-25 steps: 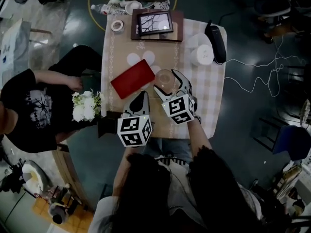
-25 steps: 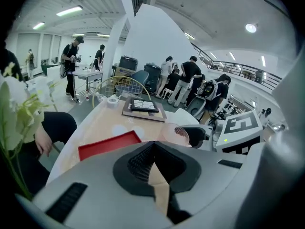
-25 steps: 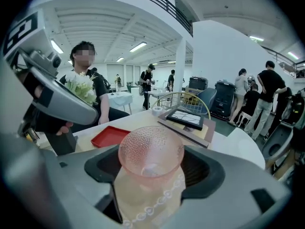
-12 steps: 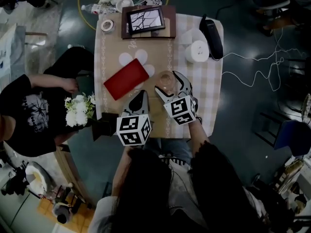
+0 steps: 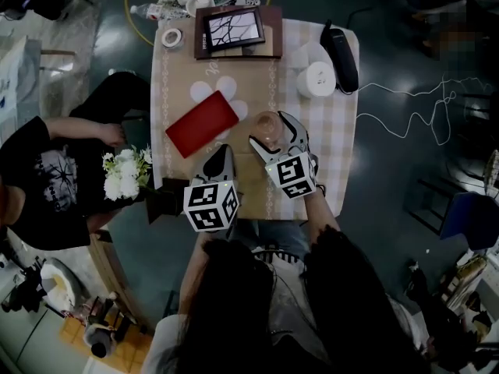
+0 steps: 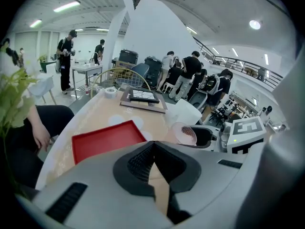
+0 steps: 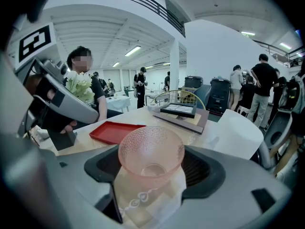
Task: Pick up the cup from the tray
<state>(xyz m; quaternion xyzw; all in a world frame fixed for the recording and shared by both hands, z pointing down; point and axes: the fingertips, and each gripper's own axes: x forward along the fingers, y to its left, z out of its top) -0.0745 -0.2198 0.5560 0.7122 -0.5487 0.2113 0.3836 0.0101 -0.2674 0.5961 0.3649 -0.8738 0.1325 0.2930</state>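
1. The right gripper (image 7: 152, 171) has its jaws closed on the sides of a pink, pebbled glass cup (image 7: 151, 152). The cup stands upright between the dark pads, mouth up.
2. From the head view, the right gripper (image 5: 270, 132) reaches forward off the person's right forearm (image 5: 318, 218) and slants toward the red tray (image 5: 201, 123). The cup (image 5: 267, 123) is off the tray, just beside the tray's right-hand corner, over the table (image 5: 257, 84).
3. The left gripper (image 6: 153, 150) has its jaw tips pressed together with nothing between them. From the head view, the left gripper (image 5: 221, 160) points at the near edge of the red tray and stops just short of it. Its marker cube (image 5: 210, 205) is the part closest to the person.
4. Beyond the red tray, at the far end of the table, lies a framed picture (image 5: 231, 29). To the right of the tray and beyond the cup stands a white roll (image 5: 317, 78). To the left of the tray, off the table, are white flowers (image 5: 125, 174) and a seated person in black (image 5: 47, 181).
5. Hard to make out:
   - No view shows whether the cup's base rests on the table or hangs clear of it.
   - Both hands are hidden under the grippers.
   - The person's dark hair (image 5: 234, 302) fills the bottom of the head view.
   - In the left gripper view, the gripper's grey body blocks the table on the near side of the tray.
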